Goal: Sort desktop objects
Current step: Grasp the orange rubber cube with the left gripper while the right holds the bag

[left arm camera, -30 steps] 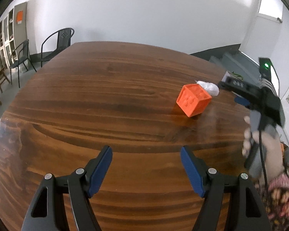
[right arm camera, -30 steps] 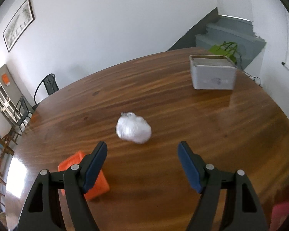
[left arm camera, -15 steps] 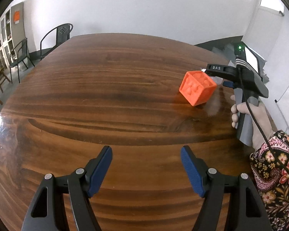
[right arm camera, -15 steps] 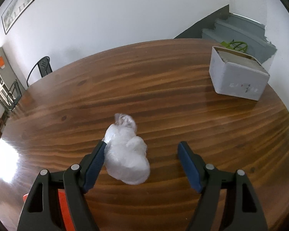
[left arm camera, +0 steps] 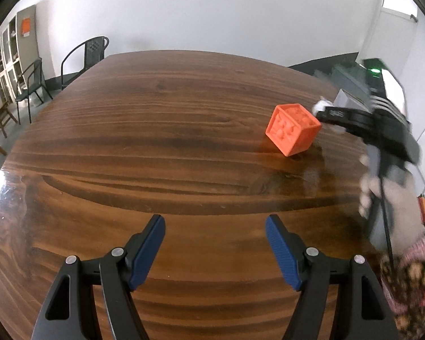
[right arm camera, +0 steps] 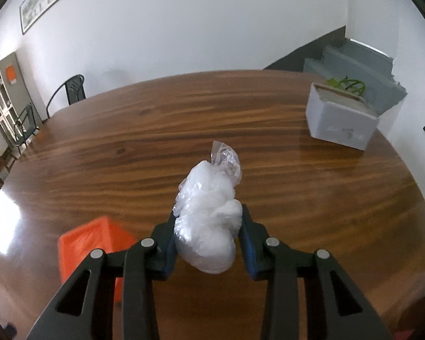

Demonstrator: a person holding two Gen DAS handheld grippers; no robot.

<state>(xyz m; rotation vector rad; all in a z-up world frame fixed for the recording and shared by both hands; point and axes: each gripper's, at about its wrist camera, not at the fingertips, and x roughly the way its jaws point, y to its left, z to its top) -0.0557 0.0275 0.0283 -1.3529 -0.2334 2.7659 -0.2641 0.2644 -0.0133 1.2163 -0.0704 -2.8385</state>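
Right gripper (right arm camera: 208, 226) now clamps plastic bag (right arm camera: 209, 221) (squeezed) | left gripper (left arm camera: 215, 240) spread

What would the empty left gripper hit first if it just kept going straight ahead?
Probably nothing soon: the left gripper points over bare table. The orange cube sits off to its right, likely outside that line.
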